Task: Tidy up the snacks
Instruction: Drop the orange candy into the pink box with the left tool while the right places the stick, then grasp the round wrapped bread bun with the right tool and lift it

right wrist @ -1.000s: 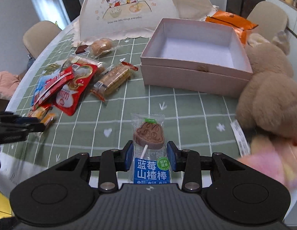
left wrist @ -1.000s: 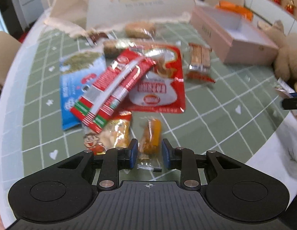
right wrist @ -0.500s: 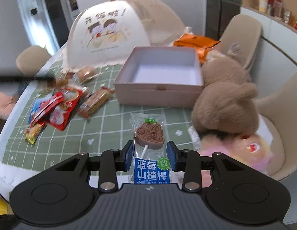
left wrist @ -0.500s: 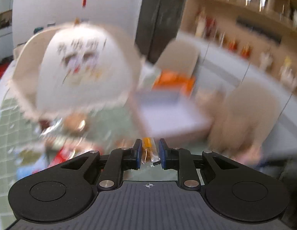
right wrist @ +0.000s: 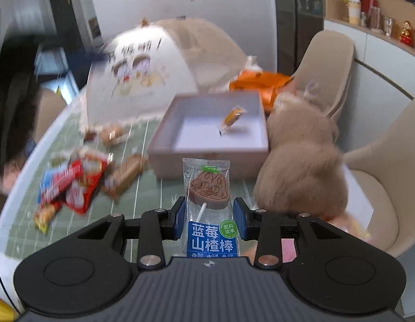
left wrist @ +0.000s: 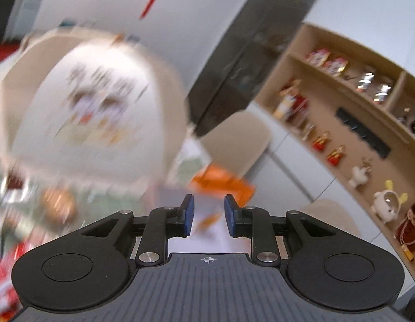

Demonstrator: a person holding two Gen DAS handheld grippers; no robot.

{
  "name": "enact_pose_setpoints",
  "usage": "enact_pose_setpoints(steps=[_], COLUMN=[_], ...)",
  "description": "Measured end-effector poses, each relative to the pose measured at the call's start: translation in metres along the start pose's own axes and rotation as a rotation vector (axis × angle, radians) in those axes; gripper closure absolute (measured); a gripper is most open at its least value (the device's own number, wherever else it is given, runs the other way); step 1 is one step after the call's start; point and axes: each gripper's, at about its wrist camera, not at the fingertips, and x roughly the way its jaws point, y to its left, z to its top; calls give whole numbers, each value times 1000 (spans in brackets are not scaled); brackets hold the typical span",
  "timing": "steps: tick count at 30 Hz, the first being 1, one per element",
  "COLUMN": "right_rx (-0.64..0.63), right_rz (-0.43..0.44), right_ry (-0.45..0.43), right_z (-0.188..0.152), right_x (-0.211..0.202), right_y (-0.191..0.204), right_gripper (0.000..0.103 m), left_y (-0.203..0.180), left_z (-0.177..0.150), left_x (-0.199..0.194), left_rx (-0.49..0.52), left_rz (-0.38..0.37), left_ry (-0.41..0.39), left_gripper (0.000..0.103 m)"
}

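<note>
Jaws on my left gripper are opening with nothing pressed between them; my right gripper is clamped on the wrapped lollipop. Far ahead, 1 small orange candy appears in the pink box.

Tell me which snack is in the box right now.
The small orange-wrapped candy, alone inside the pink box. The lollipop pack is in the right gripper; the other packets lie on the table left of the box.
</note>
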Motion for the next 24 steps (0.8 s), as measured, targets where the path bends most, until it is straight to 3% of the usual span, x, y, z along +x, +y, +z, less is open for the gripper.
enact_pose_setpoints(steps=[5,7,9,12,17,21,24], right_rx=[-85,-79,-72,-113,-140,-141,-232], right_rz=[-56,-64,-95,-56,132,245,249], right_ry=[-163,-217,-190,-143,12,149,156], right_z=[87,126,147,146,124,117,112], right_x=[7,31,58,85,129,170,195], right_y=[6,7,11,29,76,124,173], right_gripper=[62,24,23,23,23,23,23], left_y=[41,51,62,88,137,161,173], left_z=[-37,-45,-48,-55,-70,-69,-41], left_x=[2,-5,-19,-48,-80,-90,-90], left_rx=[-130,-136,-130,-135,-203,-242,-207], left_rz=[59,86,124,218,365,376,343], left_ry=[90,94,87,65,76,71,18], left_gripper=[75,75,75,75,75,75,75])
